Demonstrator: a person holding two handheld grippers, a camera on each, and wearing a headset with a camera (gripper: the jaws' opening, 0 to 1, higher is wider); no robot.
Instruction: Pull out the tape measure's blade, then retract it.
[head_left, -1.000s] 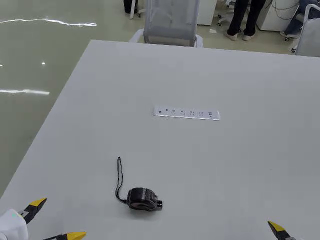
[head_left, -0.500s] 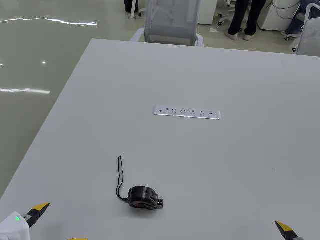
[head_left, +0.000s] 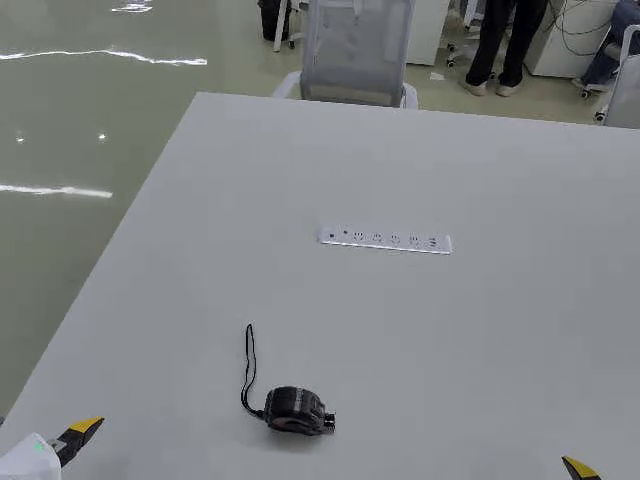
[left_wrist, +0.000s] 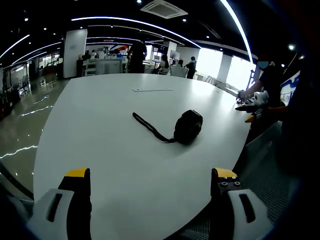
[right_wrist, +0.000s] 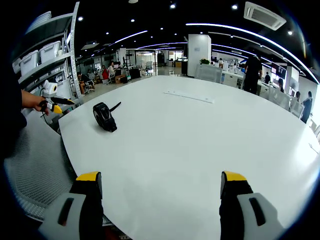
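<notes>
A black tape measure (head_left: 296, 410) lies on the white table (head_left: 400, 330) near its front edge, blade in, with its black wrist strap (head_left: 248, 362) trailing away from it. In the left gripper view the tape measure (left_wrist: 188, 126) sits ahead and slightly right of my open left gripper (left_wrist: 150, 187), well beyond its jaws. My right gripper (right_wrist: 161, 185) is open too, and the tape measure (right_wrist: 104, 116) lies far off to its left. One yellow fingertip (head_left: 82, 428) of the left gripper shows at bottom left in the head view, and one right fingertip (head_left: 578, 468) at bottom right.
A white power strip (head_left: 385, 241) is set flat into the middle of the table. A grey mesh chair (head_left: 355, 50) stands at the far edge, with people standing beyond it. The table's left edge drops to a shiny floor (head_left: 60, 200).
The head camera has tilted, so the whole scene sits lower in the picture. The tape measure has not moved. Both grippers have slipped closer to the bottom edge of the view.
</notes>
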